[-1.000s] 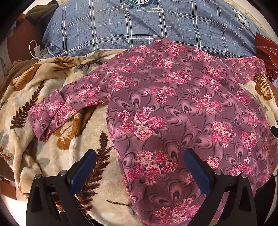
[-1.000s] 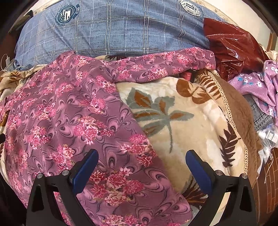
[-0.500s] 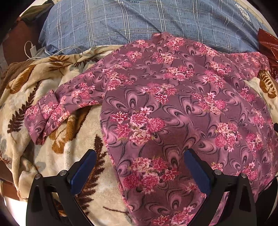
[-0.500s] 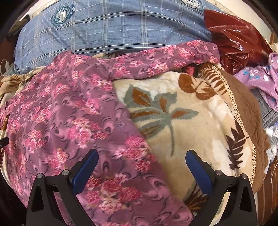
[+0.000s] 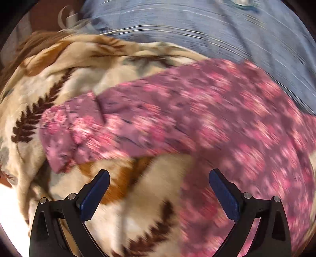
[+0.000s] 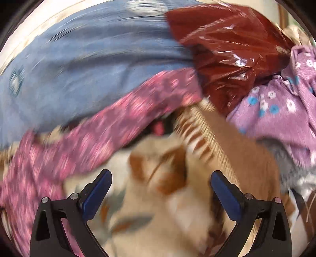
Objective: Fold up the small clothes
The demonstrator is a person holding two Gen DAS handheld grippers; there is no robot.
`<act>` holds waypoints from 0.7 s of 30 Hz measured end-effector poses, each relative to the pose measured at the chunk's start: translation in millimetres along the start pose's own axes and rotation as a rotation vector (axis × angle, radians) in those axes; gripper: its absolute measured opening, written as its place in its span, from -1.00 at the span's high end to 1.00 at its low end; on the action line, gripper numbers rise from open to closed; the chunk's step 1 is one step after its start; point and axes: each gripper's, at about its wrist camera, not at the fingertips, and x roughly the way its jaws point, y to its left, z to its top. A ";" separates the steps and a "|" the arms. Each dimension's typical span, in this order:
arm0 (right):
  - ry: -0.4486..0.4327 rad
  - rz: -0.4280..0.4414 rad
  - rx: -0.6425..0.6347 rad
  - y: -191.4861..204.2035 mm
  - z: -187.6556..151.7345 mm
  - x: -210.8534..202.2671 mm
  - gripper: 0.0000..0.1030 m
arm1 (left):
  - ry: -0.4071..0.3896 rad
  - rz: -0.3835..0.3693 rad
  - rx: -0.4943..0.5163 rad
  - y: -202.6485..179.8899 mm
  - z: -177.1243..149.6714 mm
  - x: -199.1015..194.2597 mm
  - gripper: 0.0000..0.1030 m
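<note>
Both grippers gape wide and hold nothing: the left gripper over leaf-print blanket, its right finger above the floral garment. Ahead lies one sleeve. Beyond the right gripper stretches the other sleeve, probably each gripper's target for folding inward.

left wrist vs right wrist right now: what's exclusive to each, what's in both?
Left wrist only: the garment's left sleeve end lying on the blanket, and a white cable at the top left.

Right wrist only: a dark red plastic bag and a lilac flowered cloth to the right.

Both: the pink floral garment, the leaf-print blanket, the blue checked pillow. Each gripper's jaws stand open and empty. Both views are motion-blurred.
</note>
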 end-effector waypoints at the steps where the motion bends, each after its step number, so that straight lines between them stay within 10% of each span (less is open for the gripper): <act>1: -0.004 0.001 0.024 -6.7 13.7 11.7 -0.96 | 0.004 0.014 -0.022 5.8 5.4 5.2 -0.96; 16: -0.067 0.151 0.348 -60.2 88.8 132.8 -0.83 | 0.069 0.076 -0.133 11.3 45.1 74.6 -0.95; 21: -0.081 0.158 0.317 -71.8 99.7 110.8 0.73 | 0.065 0.079 -0.104 -2.5 52.1 78.2 -0.95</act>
